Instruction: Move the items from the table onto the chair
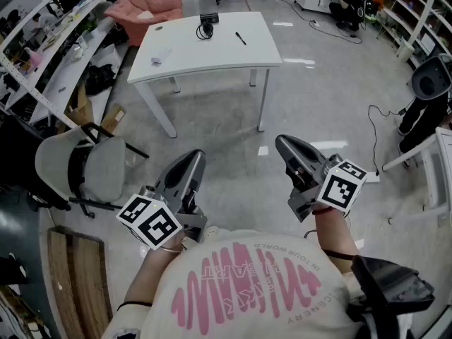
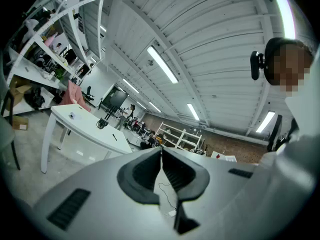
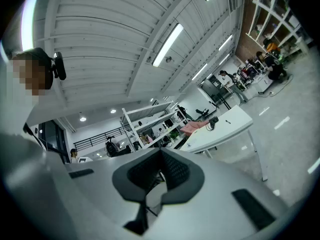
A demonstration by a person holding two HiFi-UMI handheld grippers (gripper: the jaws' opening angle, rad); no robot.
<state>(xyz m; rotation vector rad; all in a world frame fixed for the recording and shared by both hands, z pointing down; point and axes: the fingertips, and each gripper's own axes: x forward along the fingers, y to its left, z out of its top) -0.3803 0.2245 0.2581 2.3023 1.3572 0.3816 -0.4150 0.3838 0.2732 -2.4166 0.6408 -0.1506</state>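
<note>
Items lay well apart from both tongs, at twelve o'clock on the white tabletop (image 1: 205, 56): a coiled black cable (image 1: 205, 29), a pen (image 1: 241, 38) and a small pale piece (image 1: 157, 59). All looked light. The cable would likely flop, so its bundled middle seemed the best hold; the thin, stiff pen, across its barrel. The left tongs (image 1: 193, 157) and right tongs (image 1: 282, 143) were closed tight and empty, held level at six o'clock. The grey chair (image 1: 78, 168) stood at nine o'clock.
</note>
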